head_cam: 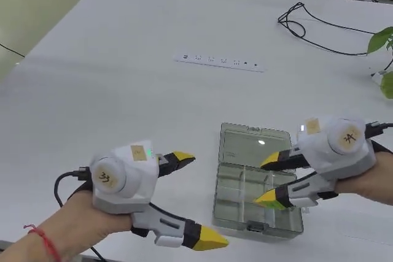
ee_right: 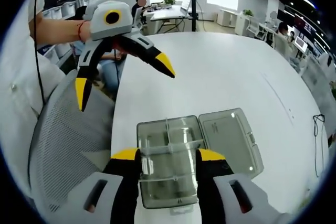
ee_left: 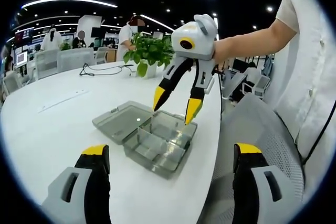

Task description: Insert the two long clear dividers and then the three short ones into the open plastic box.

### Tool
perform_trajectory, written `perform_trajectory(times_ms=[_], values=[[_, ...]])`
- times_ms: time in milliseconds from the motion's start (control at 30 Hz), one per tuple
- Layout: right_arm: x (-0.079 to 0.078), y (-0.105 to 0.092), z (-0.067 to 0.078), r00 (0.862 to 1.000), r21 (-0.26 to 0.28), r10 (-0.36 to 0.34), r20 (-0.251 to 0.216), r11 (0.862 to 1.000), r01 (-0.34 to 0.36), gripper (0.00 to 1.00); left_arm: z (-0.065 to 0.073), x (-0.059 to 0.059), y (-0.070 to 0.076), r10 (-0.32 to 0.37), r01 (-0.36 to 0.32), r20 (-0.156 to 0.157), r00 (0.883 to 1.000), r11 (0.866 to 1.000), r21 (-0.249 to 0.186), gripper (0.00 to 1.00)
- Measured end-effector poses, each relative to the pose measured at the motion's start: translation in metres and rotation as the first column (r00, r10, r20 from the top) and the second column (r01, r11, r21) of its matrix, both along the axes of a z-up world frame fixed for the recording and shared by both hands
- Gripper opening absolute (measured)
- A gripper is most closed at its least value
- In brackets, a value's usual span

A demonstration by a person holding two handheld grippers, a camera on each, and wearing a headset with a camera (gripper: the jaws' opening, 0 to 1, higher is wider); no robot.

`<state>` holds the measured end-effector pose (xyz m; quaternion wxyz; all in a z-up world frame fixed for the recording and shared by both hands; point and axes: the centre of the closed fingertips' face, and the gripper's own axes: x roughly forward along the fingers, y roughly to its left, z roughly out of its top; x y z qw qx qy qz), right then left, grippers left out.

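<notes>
Left gripper (head_cam: pixel 198 199) sat just left of the open plastic box (head_cam: pixel 253 146), not touching it, jaws spread wide, tips pointing toward the box. Left hand (head_cam: pixel 77 228) gripped it from behind. Right gripper (head_cam: pixel 268 181) hung over the box's right half, jaws parted, tips angled down into it.

Smoky-grey box (head_cam: pixel 253 146), white table (head_cam: pixel 123 59), yellow-tipped left tongs (head_cam: pixel 199 200), yellow-tipped right tongs (head_cam: pixel 262 183)

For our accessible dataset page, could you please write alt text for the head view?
At a white table, the right tongs hang spread over an open clear plastic box with its lid laid back, and the left tongs gape open to its left. A power strip and black cable lie farther back.
</notes>
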<state>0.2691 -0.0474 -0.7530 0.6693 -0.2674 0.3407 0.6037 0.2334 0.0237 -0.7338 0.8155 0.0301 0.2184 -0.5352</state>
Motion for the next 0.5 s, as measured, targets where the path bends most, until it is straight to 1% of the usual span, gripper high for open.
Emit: perform_trajectory(times_ms=[133,267,500], values=[[-0.002,-0.014,0.001,1.000,-0.004,-0.014,0.003,1.000,0.014,0.46,0.000,-0.001,0.000,-0.006,0.006,0.001,1.000,1.000,0.006,1.00],[-0.003,-0.033,0.001,0.999,-0.015,-0.033,0.006,0.999,0.033,0.49,-0.001,-0.003,-0.001,-0.011,0.011,0.000,1.000,1.000,0.010,1.00],[-0.006,-0.062,0.000,0.998,-0.033,-0.063,0.005,0.997,0.063,0.54,-0.003,-0.004,0.001,-0.011,0.011,-0.005,1.000,1.000,0.020,1.00]])
